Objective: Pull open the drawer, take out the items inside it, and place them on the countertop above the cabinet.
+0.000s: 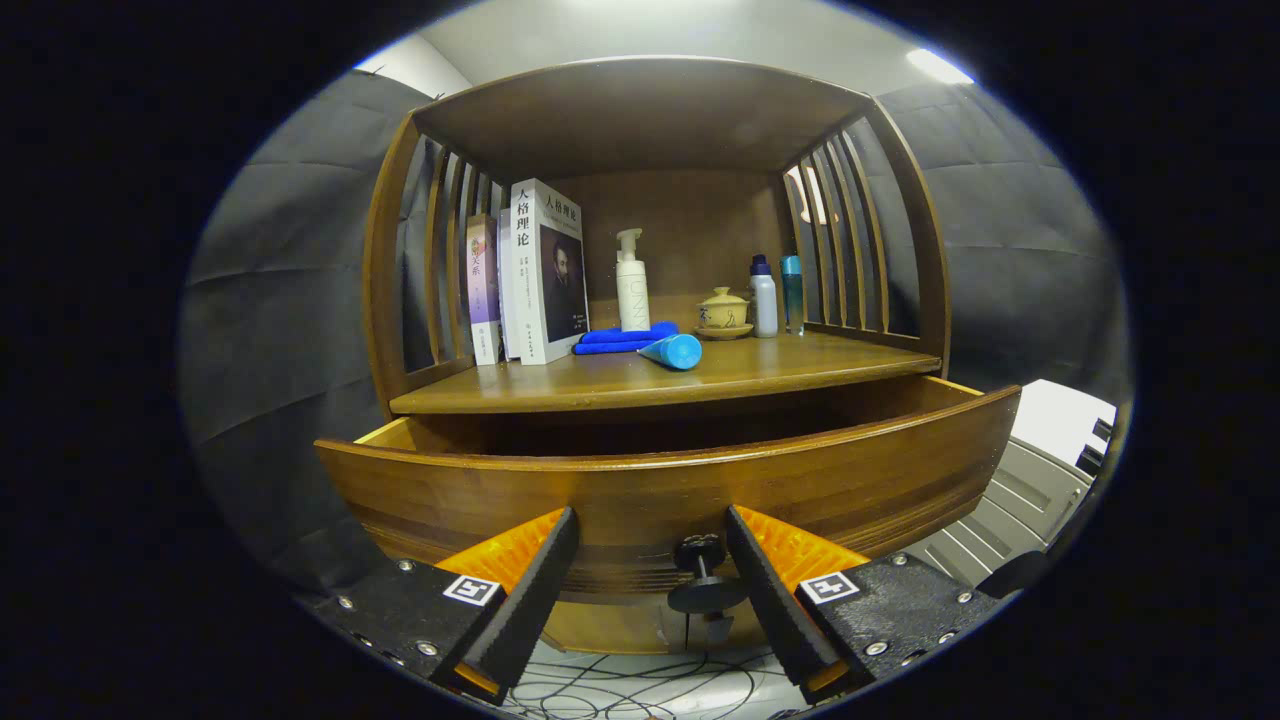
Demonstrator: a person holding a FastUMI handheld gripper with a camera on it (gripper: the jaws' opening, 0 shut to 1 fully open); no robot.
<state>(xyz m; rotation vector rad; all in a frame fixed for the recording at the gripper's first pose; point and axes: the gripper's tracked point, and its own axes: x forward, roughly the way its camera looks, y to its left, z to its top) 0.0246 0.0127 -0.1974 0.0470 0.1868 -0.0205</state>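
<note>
A wooden cabinet stands ahead with its drawer (660,480) pulled out toward me. The drawer front fills the space just beyond my fingers. Its small dark knob (702,572) hangs between the fingertips, nearer the right finger (770,590), and neither finger touches it. My gripper (650,590) is open and holds nothing. The drawer's inside is hidden behind its front panel. On the countertop (640,385) above lie a blue tube (672,350) and a folded blue cloth (625,340).
On the countertop also stand books (540,270) at the left, a white pump bottle (631,282), a small lidded cup on a saucer (723,312), and two bottles (775,295) at the right. Slatted sides and a top shelf enclose it. Cables lie on the floor below.
</note>
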